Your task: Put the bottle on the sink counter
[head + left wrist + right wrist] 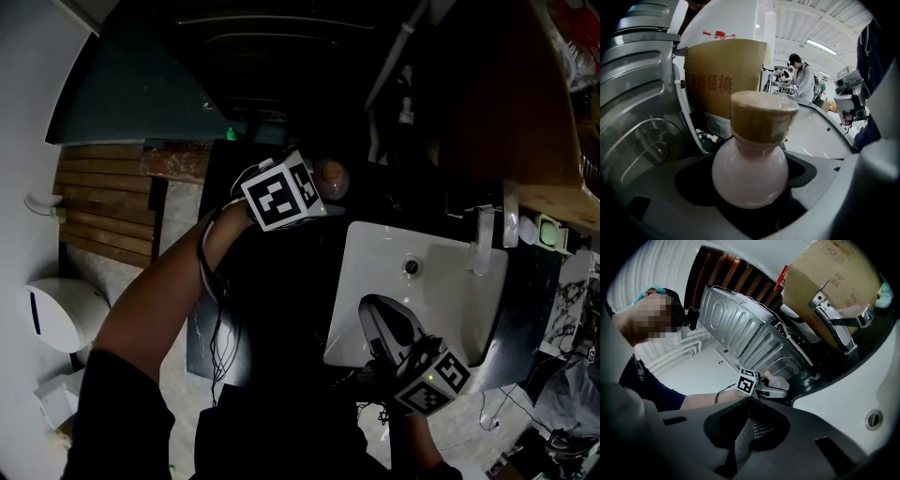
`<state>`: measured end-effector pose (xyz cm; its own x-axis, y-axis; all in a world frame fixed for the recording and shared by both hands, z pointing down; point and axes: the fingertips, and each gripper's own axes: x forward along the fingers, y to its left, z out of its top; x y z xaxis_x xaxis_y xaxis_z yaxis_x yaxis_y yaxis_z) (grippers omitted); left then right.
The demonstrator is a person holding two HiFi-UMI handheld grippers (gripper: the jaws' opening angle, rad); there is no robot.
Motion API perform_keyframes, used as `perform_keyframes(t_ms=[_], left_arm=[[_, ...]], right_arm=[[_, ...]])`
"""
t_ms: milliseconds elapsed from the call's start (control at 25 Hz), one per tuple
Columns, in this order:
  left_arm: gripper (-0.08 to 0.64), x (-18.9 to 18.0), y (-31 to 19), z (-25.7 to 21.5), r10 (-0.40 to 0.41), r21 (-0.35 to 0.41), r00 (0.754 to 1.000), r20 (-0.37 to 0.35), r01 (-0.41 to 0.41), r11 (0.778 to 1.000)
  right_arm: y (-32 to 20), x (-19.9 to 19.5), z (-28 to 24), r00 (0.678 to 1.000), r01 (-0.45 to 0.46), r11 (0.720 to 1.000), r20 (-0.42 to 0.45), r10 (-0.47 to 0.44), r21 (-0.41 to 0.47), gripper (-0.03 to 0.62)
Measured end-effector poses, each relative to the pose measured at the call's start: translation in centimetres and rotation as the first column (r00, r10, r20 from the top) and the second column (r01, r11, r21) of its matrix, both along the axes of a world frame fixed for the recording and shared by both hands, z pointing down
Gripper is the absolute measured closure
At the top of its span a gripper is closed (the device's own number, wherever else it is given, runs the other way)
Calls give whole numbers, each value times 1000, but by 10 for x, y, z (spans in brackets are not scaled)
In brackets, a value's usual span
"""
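Observation:
A small bottle [750,173] with a round pale pink body and a tan cap [761,117] sits upright between the jaws of my left gripper [750,190], which is shut on its body. In the head view the left gripper [317,192] holds the bottle [331,175] over the black counter [281,281], just beyond the far left corner of the white sink basin [375,262]. Whether the bottle touches the counter is not visible. My right gripper [377,309] hovers over the near part of the basin. Its jaws [745,427] are shut and hold nothing.
A chrome faucet [482,242] stands at the basin's right side, and the drain [411,266] lies mid-basin. A cardboard box [724,77] and a ribbed metal panel [740,329] stand behind the counter. Wooden slats [103,202] and a white bin [61,314] are at the left.

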<state>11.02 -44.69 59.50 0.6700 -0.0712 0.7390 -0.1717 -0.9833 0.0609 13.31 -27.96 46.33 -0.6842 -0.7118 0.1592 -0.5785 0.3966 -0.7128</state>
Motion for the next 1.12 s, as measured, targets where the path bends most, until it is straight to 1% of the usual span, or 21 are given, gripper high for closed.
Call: perform_keyframes(t_ms=[320,600,800,1120], left_arm=[[158,-1,2,-2,12,15,1000,-14,-12,1000],[157,-2,2,-9,-2,35,998,-64,5,999],[157,-10,3,-14,-17,40,996,-82,20,999],[157,-25,15,-49,-67,47,982,-178,77,996]], right_arm=[[2,-4,-3,1000,7,1000,-1,-7,0,567],[4,-4,-4,1000,9,1000,-12,-9,2,567],[4,-9,-8,1000,8,1000,-12,-8,6,566],[4,-18,-26,1000,12,999,-18,-11,36,566]])
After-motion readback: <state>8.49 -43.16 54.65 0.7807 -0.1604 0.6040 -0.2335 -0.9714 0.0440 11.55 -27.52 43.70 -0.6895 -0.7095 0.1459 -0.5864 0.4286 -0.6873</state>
